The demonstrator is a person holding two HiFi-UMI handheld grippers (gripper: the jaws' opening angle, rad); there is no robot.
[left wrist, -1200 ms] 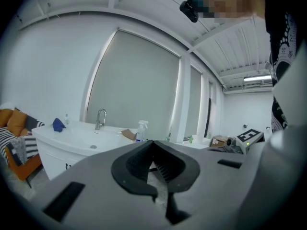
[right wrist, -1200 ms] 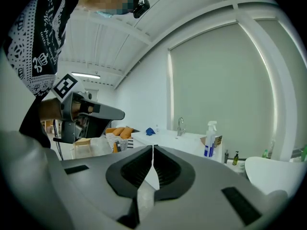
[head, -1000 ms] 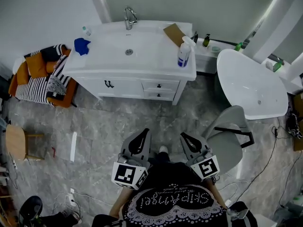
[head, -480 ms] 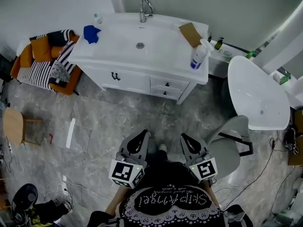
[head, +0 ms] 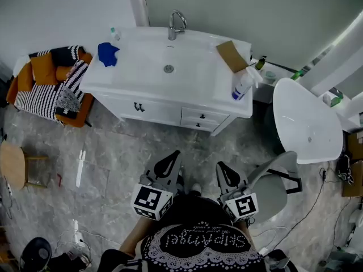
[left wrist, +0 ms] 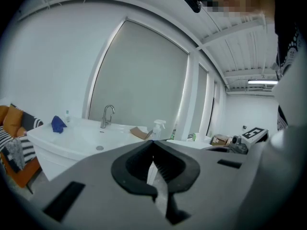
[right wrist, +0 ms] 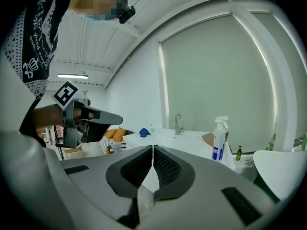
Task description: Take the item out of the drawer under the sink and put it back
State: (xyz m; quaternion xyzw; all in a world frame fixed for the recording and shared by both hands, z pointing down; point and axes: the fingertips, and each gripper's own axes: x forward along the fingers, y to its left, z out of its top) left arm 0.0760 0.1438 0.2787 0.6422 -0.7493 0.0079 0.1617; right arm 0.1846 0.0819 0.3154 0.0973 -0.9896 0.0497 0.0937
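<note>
Left gripper (head: 174,154) and right gripper (head: 219,165) nearer sink (head: 193,61), jaws together, empty; two drawers (head: 201,117).

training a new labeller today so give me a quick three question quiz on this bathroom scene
1. True or false: one of the vanity drawers stands open.
2. In the head view, what lies at the left end of the counter? A) blue cloth B) spray bottle C) brown card
3. Fill in: the left tongs and right tongs are both ____, with nothing between them.
Key: 1 false, both drawers are closed. 2 A, the blue cloth. 3 shut.
</note>
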